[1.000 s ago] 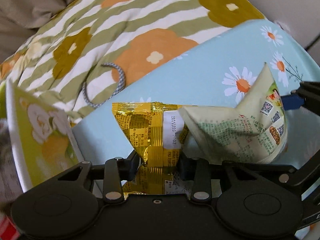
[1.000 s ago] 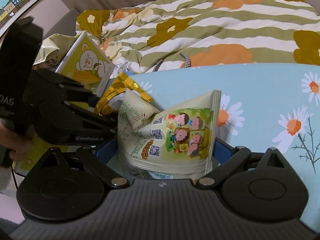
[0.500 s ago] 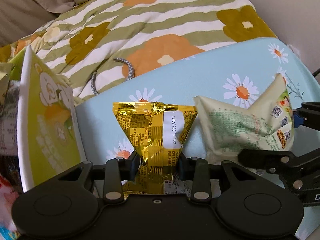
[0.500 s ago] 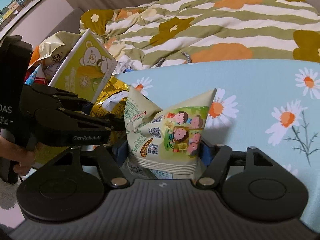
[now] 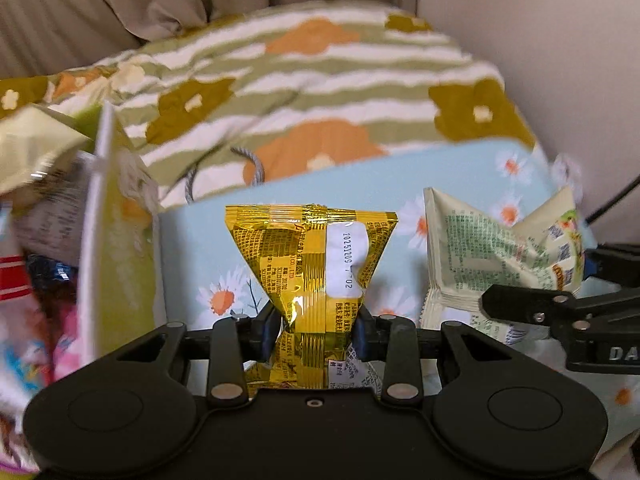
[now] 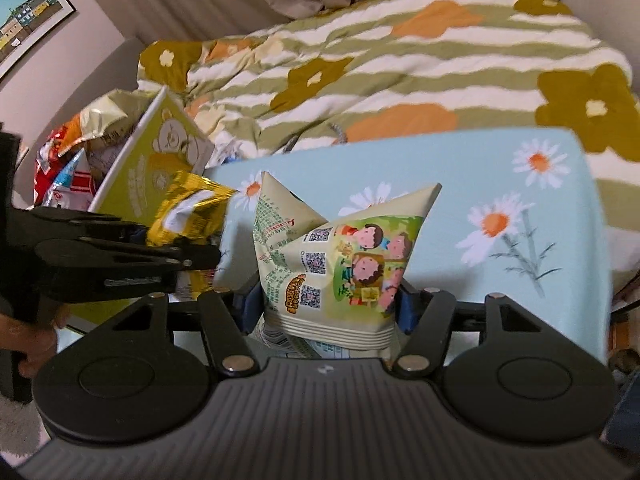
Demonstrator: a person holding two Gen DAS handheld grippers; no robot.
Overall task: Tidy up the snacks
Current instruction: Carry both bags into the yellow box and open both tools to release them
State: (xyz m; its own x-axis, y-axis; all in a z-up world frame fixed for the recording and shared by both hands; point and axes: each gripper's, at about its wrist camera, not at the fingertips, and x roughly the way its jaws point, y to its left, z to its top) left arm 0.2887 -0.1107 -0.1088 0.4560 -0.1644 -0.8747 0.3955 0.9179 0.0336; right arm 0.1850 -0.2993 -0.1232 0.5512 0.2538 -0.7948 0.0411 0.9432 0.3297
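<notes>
Both grippers raised; left gripper [image 5: 316, 330] pinches crinkly gold foil pkt [image 5: 312, 256]; right gripper [image 6: 326, 304] pinches pale pkt [image 6: 340, 264]

— How was the light?

— Dim, warm and even in both views, with no clear source and only soft shadows. The gold snack packet [image 5: 316, 268] threw a small glare spot from its foil in the left view.

— And sharpness?

— Centres were fairly crisp. Motion blur smeared the left side of the left view, across the green box [image 5: 112, 240]. Fisheye bending curved the edges, and the corners fell to black.
</notes>
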